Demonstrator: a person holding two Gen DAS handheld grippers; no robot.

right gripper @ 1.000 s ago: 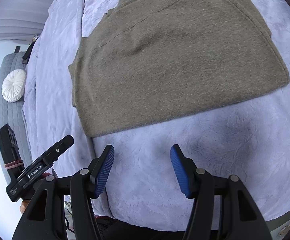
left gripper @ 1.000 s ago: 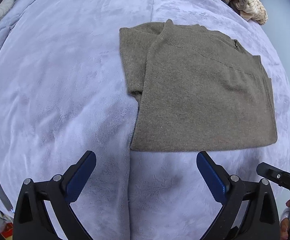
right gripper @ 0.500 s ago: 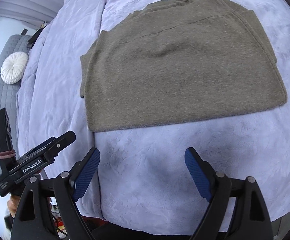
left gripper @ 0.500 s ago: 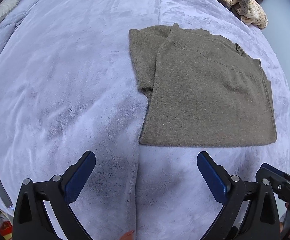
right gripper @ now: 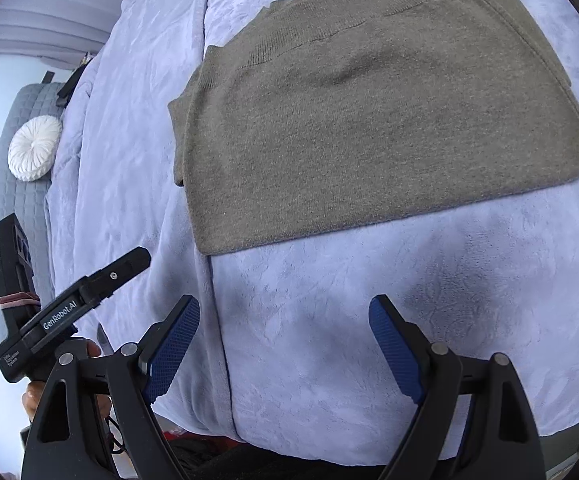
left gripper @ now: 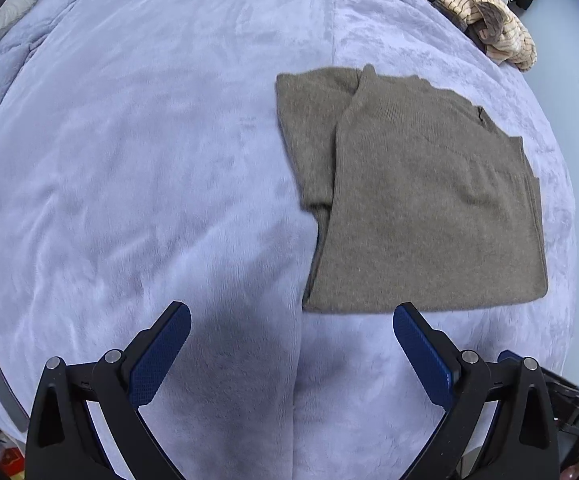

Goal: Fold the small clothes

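While both hand-held grippers hover released, a folded sweater (left gripper: 429, 208) lies near striped clothes (left gripper: 489, 20).

Ahead of and beneath both your tools spreads a pale lavender plush blanket (left gripper: 137, 168), a seam running straight away from the left tool. Far ahead and to the right of the left tool lies a heap of striped cream and brown clothes (left gripper: 485, 20). Off to the right tool's left you see a round white pleated cushion (right gripper: 35, 154) resting on a grey quilted surface (right gripper: 21, 208).
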